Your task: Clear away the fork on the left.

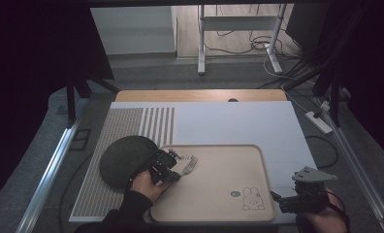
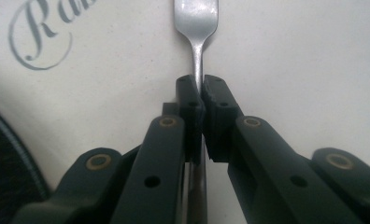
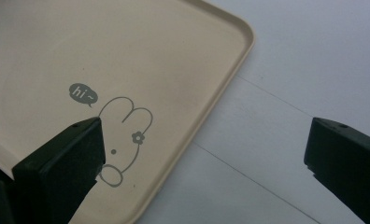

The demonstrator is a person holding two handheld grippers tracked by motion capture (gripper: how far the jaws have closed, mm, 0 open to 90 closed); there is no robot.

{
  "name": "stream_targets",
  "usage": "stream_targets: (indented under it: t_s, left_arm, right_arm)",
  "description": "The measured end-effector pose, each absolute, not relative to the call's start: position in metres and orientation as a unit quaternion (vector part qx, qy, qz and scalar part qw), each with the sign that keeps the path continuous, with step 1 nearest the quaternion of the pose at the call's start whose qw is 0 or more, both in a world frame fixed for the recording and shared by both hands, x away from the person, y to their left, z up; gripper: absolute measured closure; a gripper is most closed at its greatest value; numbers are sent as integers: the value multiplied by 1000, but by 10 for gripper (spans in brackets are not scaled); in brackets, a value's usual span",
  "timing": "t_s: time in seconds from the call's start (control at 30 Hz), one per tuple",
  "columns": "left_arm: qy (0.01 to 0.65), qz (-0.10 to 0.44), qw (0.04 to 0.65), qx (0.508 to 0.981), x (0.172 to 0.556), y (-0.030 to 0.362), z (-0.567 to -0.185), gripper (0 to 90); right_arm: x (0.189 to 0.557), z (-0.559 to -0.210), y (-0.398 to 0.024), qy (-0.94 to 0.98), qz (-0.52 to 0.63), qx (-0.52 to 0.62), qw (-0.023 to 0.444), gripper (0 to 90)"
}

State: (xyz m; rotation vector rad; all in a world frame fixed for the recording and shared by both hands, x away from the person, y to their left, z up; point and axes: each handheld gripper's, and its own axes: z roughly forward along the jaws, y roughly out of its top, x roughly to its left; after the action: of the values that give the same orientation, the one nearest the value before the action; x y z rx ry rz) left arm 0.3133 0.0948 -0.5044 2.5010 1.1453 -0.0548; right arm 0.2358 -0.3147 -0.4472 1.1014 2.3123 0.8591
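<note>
On tray's (image 1: 229, 194) left part, near dark round mat (image 1: 124, 160): left gripper (image 2: 201, 100) pinching fork (image 2: 195, 18) by handle, prongs pointing far-right. At tray's near right corner: right gripper (image 3: 204, 149) spread wide, holding nothing.

White surface (image 1: 238, 121) with a wooden strip at its far edge, striped mat (image 1: 132, 124) on its left, dark round mat (image 1: 120, 158) on that, beige tray (image 1: 219, 187) in front
</note>
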Motion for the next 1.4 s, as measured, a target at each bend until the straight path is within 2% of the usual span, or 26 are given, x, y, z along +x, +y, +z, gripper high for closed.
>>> stream_targets:
  t_s: [0.2,0.3,0.4,0.47,0.73,1.0,1.3,1.4]
  left_arm:
    - [382,8,214,899,310,94,-498,756]
    - [362,10,245,899,306,91,-490,804]
    - [351,-7,243,904,306,87,-493,892]
    - [357,-21,226,906,310,84,-502,893]
    - [384,-11,204,901,319,95,-506,893]
    - [426,-15,202,882,329,123,-507,893]
    - [445,-14,205,872,332,137,-508,892]
    - [439,-13,214,873,331,136,-507,851]
  right_arm:
    - [236,-447,-314,837,311,396,216,0]
    - [236,-448,-314,837,310,396,216,0]
    - [236,-448,-314,838,308,395,217,0]
    - [236,-448,-314,838,308,394,217,0]
    - [236,-448,-313,839,308,393,217,0]
    - [235,-448,-313,840,306,392,216,0]
    - [236,-448,-313,842,305,391,215,0]
    - [236,-448,-313,842,304,390,215,0]
